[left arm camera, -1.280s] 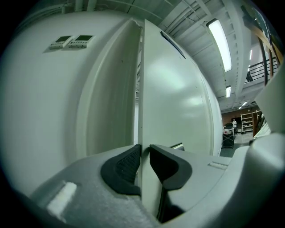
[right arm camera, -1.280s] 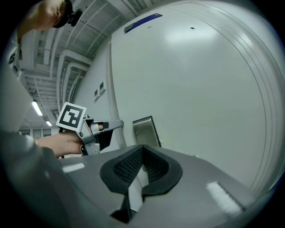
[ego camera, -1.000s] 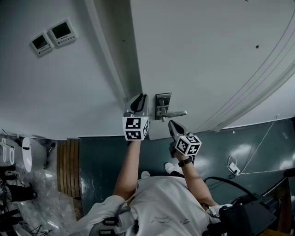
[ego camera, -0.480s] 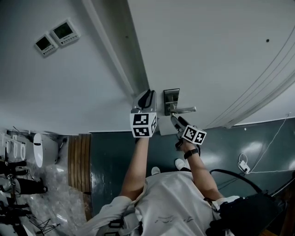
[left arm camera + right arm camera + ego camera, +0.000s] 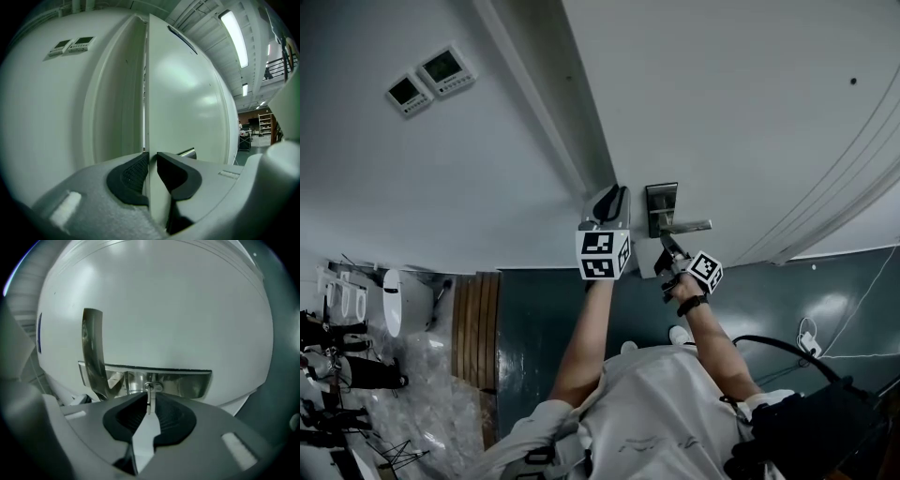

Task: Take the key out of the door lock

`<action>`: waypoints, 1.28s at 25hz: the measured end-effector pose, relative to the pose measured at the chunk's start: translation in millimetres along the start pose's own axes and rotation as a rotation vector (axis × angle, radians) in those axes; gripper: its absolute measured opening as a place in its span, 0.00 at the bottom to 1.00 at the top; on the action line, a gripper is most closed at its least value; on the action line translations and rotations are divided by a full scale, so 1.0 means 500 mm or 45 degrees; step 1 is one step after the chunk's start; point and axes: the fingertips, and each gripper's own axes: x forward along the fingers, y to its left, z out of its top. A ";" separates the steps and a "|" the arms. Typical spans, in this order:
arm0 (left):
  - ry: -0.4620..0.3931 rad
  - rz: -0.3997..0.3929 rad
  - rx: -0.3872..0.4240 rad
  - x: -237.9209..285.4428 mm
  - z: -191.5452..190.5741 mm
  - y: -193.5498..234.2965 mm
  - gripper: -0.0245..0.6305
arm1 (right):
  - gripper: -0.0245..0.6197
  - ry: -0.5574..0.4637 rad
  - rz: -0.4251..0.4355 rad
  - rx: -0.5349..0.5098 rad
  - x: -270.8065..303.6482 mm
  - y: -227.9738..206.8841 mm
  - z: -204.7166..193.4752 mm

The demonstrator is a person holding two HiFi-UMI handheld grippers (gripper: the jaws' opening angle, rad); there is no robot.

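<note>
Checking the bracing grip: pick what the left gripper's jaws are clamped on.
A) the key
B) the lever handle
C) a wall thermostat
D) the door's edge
D: in the left gripper view, the left gripper presses its pads on both sides of the door's edge, the lever handle beyond.

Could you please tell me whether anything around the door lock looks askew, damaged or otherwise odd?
Nothing stands out. The small metal key sits straight in the shiny steel lock plate beside the lever handle, between the closing jaws of the right gripper. The left gripper clamps the white door by its edge. No damage shows.
</note>
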 end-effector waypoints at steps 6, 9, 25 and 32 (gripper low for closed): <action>0.001 0.016 -0.001 0.002 0.001 0.003 0.14 | 0.08 -0.020 0.089 0.106 0.003 0.008 0.001; 0.004 0.019 -0.015 0.004 0.002 0.004 0.14 | 0.08 -0.012 0.088 0.104 -0.005 0.006 -0.005; 0.022 0.230 0.005 -0.017 -0.009 0.009 0.04 | 0.08 0.184 0.080 -0.172 -0.197 0.001 0.000; 0.103 0.271 -0.049 -0.098 -0.083 -0.067 0.04 | 0.08 0.329 0.347 -0.458 -0.207 0.107 -0.030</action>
